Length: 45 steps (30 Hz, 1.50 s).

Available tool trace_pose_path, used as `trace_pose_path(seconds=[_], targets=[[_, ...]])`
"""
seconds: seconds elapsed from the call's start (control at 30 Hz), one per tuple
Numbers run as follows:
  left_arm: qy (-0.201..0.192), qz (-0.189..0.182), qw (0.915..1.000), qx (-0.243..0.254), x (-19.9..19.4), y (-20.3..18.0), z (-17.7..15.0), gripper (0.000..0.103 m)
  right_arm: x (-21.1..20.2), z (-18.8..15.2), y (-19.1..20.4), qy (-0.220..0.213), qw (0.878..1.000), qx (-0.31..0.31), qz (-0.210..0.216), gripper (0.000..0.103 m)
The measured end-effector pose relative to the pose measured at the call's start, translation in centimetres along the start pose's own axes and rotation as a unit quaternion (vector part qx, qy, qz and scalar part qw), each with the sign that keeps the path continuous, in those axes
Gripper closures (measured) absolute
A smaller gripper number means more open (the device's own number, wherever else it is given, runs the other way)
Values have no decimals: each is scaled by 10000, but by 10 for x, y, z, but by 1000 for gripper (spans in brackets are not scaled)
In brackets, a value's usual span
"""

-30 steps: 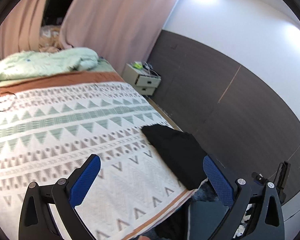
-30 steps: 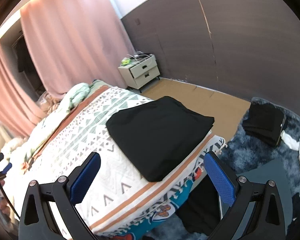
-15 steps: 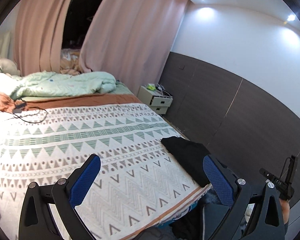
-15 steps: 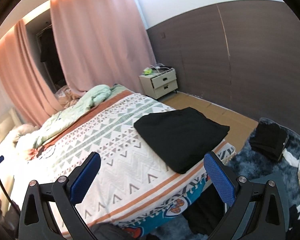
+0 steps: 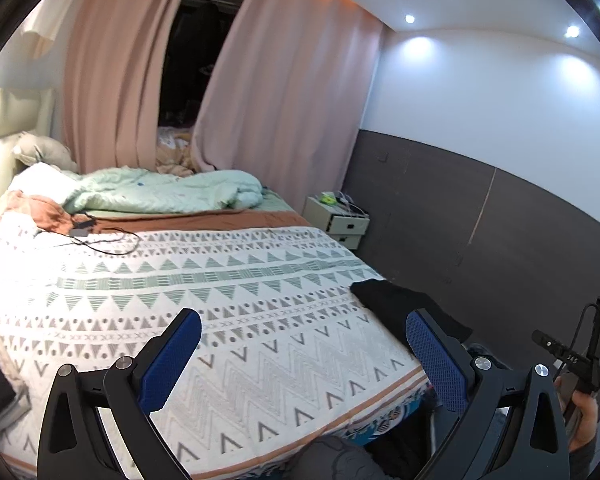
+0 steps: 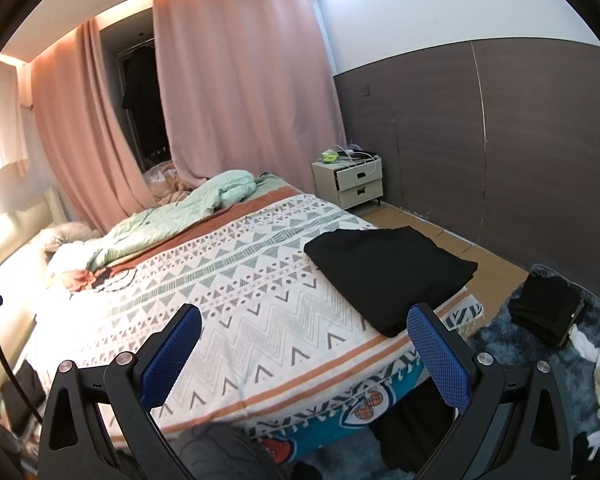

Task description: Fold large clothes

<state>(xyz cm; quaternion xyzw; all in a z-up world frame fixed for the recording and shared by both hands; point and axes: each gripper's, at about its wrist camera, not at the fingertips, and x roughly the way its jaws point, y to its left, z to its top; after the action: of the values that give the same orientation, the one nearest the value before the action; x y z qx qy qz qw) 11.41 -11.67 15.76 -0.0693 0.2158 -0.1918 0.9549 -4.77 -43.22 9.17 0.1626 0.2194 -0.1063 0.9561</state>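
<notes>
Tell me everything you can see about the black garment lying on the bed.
The black garment is a plain dark cloth, with no print or buttons visible. It is folded into a flat, roughly rectangular stack with layered edges showing at its right side. It lies on the patterned blanket near the bed's foot corner, on the nightstand side, one corner reaching the blanket's orange stripe. Only the blanket touches it. Both grippers, left and right, are open and clear of it.

Pink curtains (image 6: 240, 80), dark panelled wall (image 6: 500, 140), nightstand (image 6: 354, 182)
</notes>
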Motion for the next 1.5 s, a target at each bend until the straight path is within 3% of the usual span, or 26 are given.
trace_pose_path(seconds=[0.43, 0.57, 0.8, 1.5], targets=[[-242, 491, 9985, -32, -45, 23, -55, 1, -20, -44, 28, 14, 9998, -173, -9, 0], [-220, 690, 9971, 241, -53, 24, -71, 1, -23, -63, 36, 77, 9995, -251, 182, 0], [-92, 865, 9960, 186, -55, 26, -96, 1, -24, -85, 42, 245, 9989, -329, 232, 0], [56, 937, 9953, 250, -51, 27, -107, 1, -6, -98, 41, 443, 9981, -273, 326, 0]])
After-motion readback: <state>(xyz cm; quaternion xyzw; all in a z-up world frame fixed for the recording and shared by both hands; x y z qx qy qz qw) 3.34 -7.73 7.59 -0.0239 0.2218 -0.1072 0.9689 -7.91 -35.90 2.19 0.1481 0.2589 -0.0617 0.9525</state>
